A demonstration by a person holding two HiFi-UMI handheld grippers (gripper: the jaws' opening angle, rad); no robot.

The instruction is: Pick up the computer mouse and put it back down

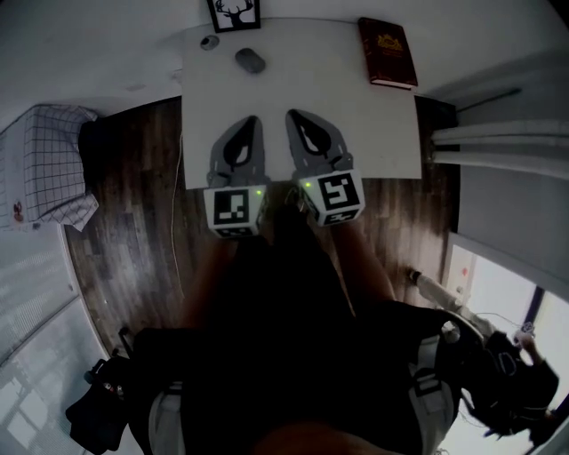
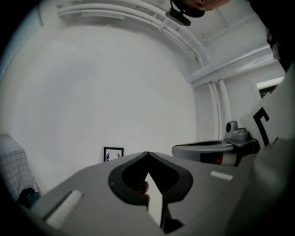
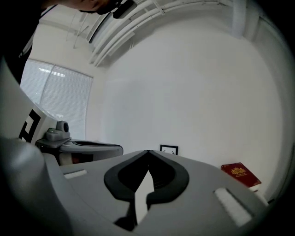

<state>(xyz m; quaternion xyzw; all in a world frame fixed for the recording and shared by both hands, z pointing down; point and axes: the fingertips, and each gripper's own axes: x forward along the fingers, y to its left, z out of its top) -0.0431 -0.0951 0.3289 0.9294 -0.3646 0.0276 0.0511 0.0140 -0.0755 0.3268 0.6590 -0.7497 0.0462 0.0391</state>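
In the upper middle of the head view, on the white table, near its far edge: the computer mouse, lying flat, well apart from both claws. Just left of it, a small round grey thing; above, at the frame's top, a black-framed antler picture; at upper right, a dark red book. Lower, at mid-frame over the table's near half, side by side: left gripper and right gripper, tips toward the mouse. Jaws of each pressed together at the tips, gripping nothing. At the left edge, a checked cloth over dark wooden floor.
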